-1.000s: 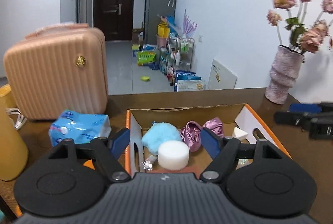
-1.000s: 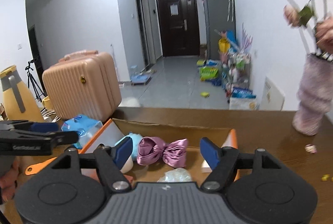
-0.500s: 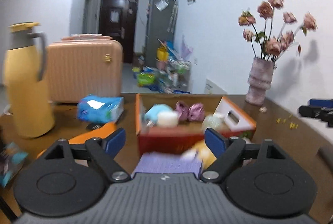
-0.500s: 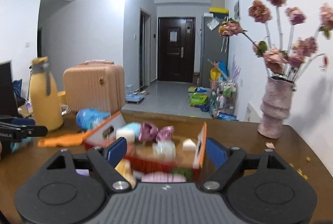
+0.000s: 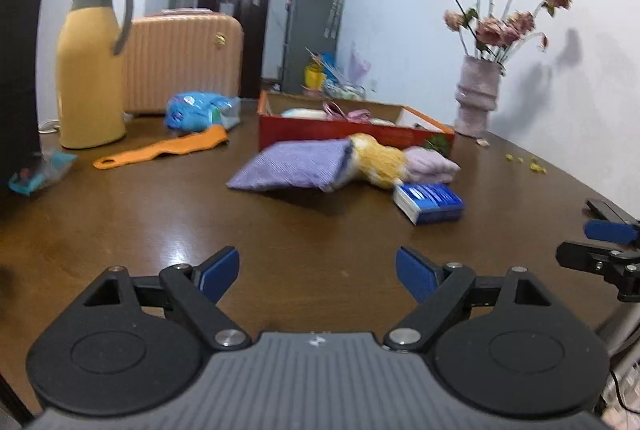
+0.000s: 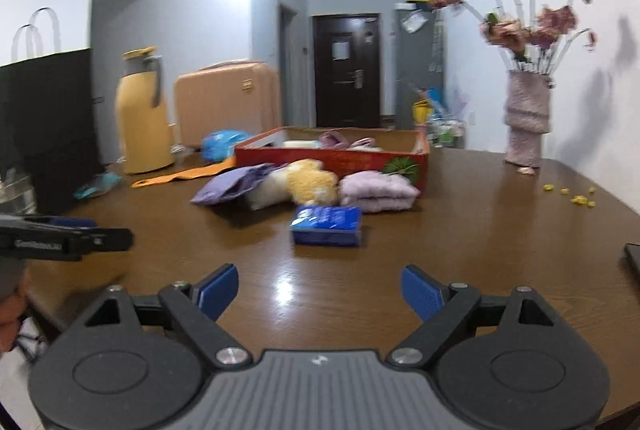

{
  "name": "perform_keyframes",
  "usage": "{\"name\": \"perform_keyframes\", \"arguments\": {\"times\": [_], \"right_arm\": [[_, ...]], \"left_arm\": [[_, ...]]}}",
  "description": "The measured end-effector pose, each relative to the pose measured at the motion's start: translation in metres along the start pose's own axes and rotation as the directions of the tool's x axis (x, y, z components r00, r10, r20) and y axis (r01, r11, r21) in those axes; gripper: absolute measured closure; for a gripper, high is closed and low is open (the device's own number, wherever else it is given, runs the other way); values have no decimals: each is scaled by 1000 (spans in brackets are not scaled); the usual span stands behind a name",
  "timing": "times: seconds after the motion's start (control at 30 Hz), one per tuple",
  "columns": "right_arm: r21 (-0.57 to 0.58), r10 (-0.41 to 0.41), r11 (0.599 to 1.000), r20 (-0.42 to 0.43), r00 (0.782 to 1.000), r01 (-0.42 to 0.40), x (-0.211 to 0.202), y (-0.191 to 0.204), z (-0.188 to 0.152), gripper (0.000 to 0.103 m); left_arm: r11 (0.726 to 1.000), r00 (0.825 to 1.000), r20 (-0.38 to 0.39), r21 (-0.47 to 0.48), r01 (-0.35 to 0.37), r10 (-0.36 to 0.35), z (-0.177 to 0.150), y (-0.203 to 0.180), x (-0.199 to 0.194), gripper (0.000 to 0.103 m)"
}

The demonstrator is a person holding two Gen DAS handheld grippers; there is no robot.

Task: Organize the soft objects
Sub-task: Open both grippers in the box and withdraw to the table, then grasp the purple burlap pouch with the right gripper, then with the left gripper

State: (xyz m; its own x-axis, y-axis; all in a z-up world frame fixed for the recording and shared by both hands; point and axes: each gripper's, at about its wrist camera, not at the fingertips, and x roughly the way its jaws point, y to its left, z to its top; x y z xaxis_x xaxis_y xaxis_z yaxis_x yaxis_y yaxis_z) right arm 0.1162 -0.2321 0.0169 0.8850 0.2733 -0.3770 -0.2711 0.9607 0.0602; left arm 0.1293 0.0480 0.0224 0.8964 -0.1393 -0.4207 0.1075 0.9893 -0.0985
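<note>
A dark brown glossy wooden bench fills a white-walled room. The left hand-held gripper and the right hand-held gripper hang over its bare near part, jaws apart and opening, nothing between them. Farther out lie a blue rectangular packet, a purple striped fabric pouch, a yellow fluffy plush toy and a folded lilac cloth, just before the red-and-orange cardboard box.
</note>
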Motion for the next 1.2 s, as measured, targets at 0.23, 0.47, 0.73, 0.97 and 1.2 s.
{"name": "perform_keyframes", "arguments": {"times": [0.23,0.47,0.73,0.97,1.2], "right_arm": [[154,130,980,-1,992,-128,41,0,10,15],[218,228,952,-29,973,-217,150,37,57,21],[290,228,940,-149,962,-178,248,69,79,88],[234,427,890,-130,895,-391,166,61,48,99],[95,366,931,-258,894,-353,77,15,8,82]], "left_arm": [[999,999,0,-20,-43,43,11,24,28,16],[989,992,17,-75,-124,125,41,64,60,16],[980,989,-26,-135,-147,145,37,92,69,16],[984,994,-27,-145,-108,105,29,85,54,16],[969,984,-74,-200,146,-164,12,46,46,15]]}}
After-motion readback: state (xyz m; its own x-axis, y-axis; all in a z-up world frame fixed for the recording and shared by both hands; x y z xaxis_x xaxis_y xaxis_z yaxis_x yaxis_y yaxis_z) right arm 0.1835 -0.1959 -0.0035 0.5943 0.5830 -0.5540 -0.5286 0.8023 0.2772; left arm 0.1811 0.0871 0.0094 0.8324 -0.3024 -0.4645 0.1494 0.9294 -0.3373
